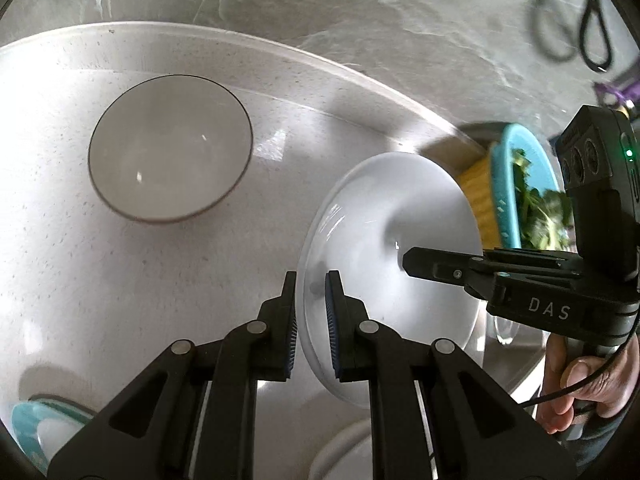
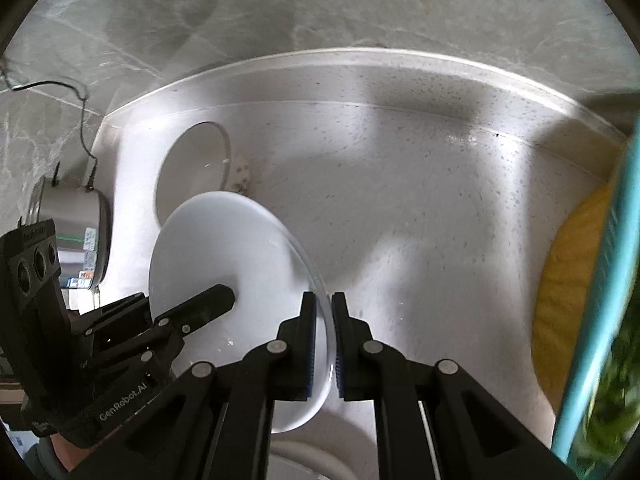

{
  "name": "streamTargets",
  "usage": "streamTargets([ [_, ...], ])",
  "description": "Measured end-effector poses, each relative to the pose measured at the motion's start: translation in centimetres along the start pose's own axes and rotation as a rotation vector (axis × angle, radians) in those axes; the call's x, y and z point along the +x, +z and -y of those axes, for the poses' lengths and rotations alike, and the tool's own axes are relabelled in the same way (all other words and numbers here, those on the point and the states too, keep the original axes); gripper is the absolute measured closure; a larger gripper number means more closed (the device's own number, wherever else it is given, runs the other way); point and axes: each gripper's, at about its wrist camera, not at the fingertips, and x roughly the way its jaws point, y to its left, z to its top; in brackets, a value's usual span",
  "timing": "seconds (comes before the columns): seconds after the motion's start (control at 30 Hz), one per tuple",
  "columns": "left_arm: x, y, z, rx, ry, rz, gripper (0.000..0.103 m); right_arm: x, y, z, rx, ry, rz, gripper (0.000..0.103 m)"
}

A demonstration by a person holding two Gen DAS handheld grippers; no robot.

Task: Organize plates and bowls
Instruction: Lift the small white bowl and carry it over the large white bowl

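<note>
With both sets of jaws pinched on opposite edges of one white plate, I am mid-carry: my left gripper clamps the rim nearest its camera, and my right gripper clamps the far rim, the blue ribbed pads pressed against both faces of the thin edge. I judge this to be the transfer step, with the plate lifted off and tilted steeply, almost on edge, above the desk. Next I would have to level it and bring it over a stack or resting spot, letting one side go only once the other has it steady, since the glossy glaze looks slippery and the rim is slim. It looks like smooth ceramic or opal glass, shallow, with a faint translucent edge. Beyond it sits a round bowl, pale and glossy with a dark thin rim, upright on the speckled, stone-like white desk, well apart from the plate. A second white dish rim shows just below my jaws. At the right edge a teal colander holds leafy greens beside something yellow.
</note>
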Motion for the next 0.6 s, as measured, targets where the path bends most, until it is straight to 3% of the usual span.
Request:
streamTargets([
  [0.27, -2.6, -5.4, 1.7, 0.045, -0.048, -0.043, 0.092, -3.1, -5.9, -0.8, 0.014, 0.033, 0.037, 0.093],
  [0.6, -3.7, -12.5, 4.9, 0.144, -0.068, -0.128, 0.092, -3.8, -14.3, -0.2, 0.098, 0.066, 0.044, 0.092],
])
